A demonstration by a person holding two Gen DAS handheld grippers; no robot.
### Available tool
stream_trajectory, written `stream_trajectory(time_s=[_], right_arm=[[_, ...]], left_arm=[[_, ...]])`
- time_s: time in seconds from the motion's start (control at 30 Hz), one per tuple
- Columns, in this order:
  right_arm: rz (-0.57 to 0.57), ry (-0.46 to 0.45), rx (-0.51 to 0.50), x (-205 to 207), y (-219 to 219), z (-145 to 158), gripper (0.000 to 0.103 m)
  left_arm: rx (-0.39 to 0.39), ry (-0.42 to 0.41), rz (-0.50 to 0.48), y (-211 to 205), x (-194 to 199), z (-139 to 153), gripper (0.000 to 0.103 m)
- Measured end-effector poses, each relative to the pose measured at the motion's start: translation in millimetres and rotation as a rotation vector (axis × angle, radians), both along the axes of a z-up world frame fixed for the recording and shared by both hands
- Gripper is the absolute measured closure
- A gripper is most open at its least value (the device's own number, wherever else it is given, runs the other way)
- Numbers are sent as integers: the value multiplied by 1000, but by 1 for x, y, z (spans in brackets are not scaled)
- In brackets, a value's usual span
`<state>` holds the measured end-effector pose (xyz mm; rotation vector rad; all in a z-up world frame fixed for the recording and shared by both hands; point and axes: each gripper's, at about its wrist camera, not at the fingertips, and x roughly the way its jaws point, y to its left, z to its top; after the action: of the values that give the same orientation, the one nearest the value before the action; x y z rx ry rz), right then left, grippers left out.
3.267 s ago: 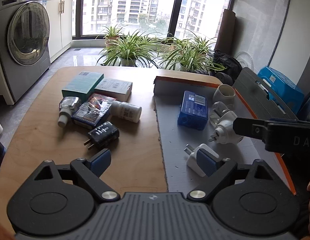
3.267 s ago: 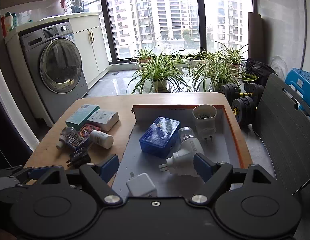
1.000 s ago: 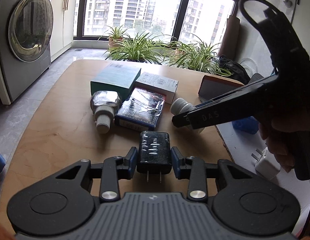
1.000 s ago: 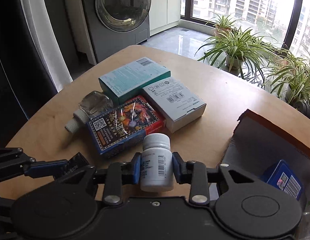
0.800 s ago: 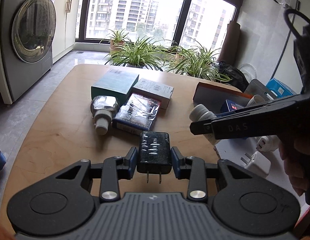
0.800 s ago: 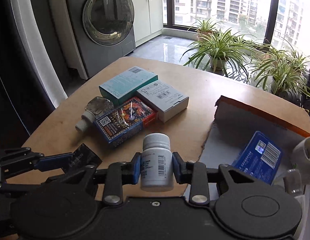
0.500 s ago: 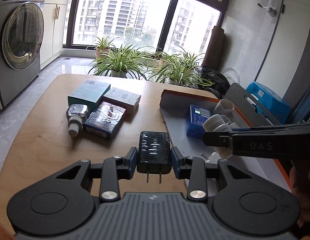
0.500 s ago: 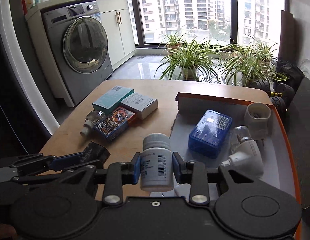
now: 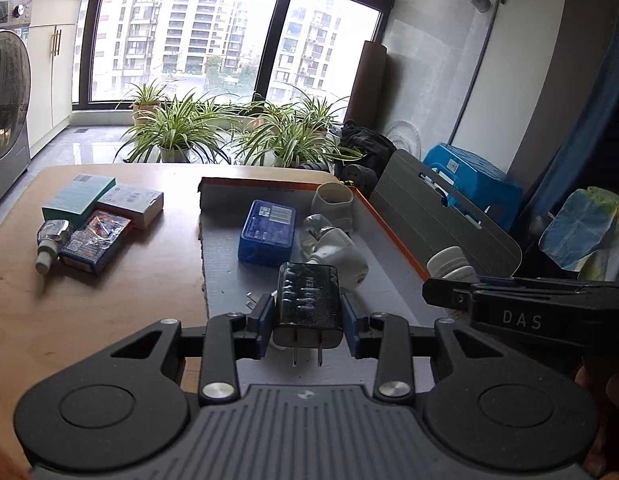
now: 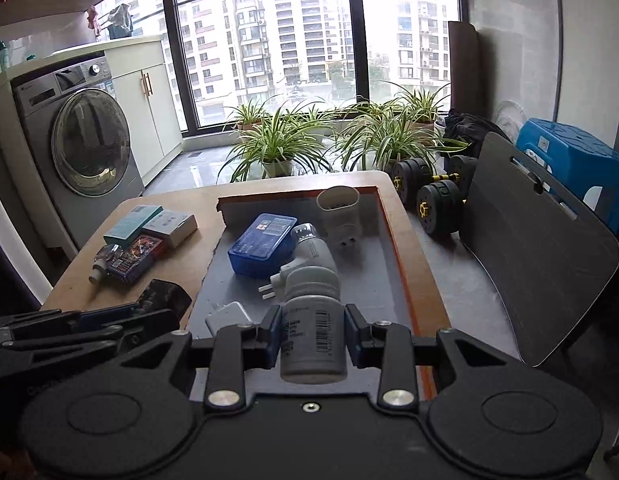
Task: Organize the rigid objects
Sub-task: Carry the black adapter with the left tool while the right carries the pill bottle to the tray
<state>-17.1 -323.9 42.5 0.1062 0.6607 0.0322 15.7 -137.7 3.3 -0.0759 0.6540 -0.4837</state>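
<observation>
Left wrist view, far left of frame: teal box point(image 9: 78, 199), white box point(image 9: 131, 205), colourful card box point(image 9: 95, 240) and a small clear bottle point(image 9: 49, 240) lie clustered on the bare wooden table point(image 9: 109, 300). Centre: grey tray with orange rim point(image 9: 381, 216) holds a blue case point(image 9: 267, 232), a white cup-shaped adapter point(image 9: 334, 208) at its far edge, and a white plug adapter point(image 9: 341, 256) just beside the case. Lower centre: left gripper point(image 9: 308, 322) is clamped on a black charger point(image 9: 308, 304), prongs pointing toward the camera, held over the tray's near end. Right of frame: right gripper point(image 10: 312, 332) enters from the side; in its own view, lower centre, its pads are closed on a white pill bottle point(image 10: 312, 332), cap pointing away, above the tray's near end. A white charger point(image 10: 228, 316) lies on the tray, lower left of the bottle.
</observation>
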Motion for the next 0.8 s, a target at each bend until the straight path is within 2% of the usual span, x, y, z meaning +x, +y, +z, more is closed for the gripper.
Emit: stream_trajectory(time_s=[0.33, 0.8], right_arm=[[-13, -7, 29, -3, -14, -3, 63], [-18, -3, 27, 5, -20, -4, 63]], left_arm=[[45, 3, -32, -24, -10, -4, 67], [54, 12, -47, -37, -6, -7, 66]])
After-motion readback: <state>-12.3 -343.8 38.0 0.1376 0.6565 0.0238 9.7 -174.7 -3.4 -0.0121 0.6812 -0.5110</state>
